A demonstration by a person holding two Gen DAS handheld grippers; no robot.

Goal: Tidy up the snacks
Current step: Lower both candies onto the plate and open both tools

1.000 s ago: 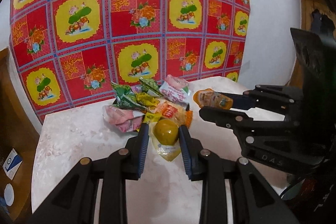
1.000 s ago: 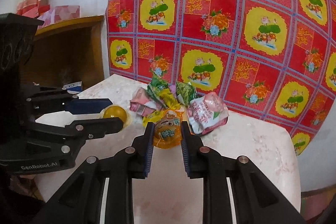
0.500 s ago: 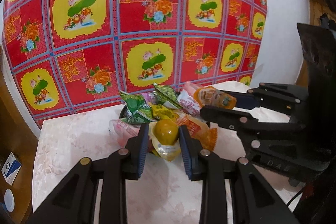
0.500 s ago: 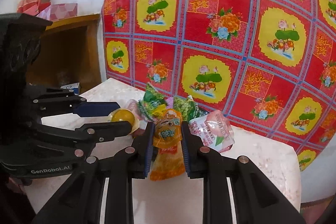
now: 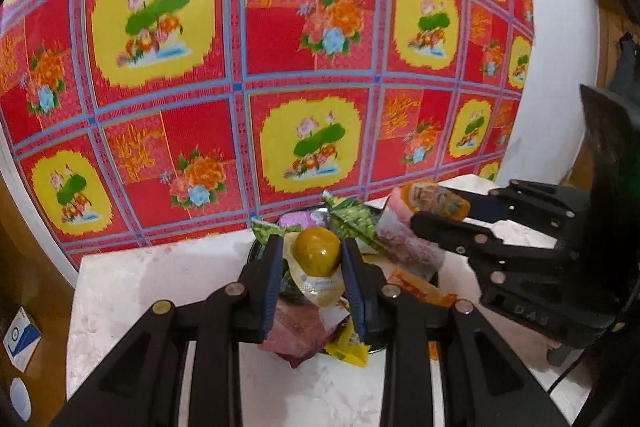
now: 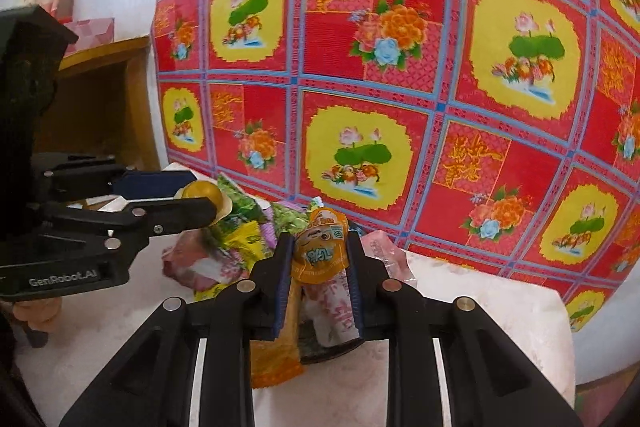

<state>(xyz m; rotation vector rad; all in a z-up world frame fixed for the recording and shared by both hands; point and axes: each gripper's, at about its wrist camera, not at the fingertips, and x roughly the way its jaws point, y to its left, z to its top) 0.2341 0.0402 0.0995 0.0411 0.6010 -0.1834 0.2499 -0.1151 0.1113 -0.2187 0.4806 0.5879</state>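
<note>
Carried forward since a second ago, both grippers now over the snack pile instead of short of it, backdrop looming larger. Left gripper (image 5: 311, 259) clenched on a yellow jelly cup (image 5: 316, 251), narrow gap filled by the cup, foil lid flap hanging below; held above the dark bowl (image 5: 253, 251) heaped with green, pink and yellow snack packets (image 5: 352, 217). Right gripper (image 6: 318, 259) clamped on an orange jelly cup (image 6: 320, 251), pads pressed against both sides, above a pink packet (image 6: 334, 311) and an orange packet (image 6: 276, 351). All on a pale marble tabletop (image 5: 132, 279), red floral cloth (image 5: 280, 39) behind
</note>
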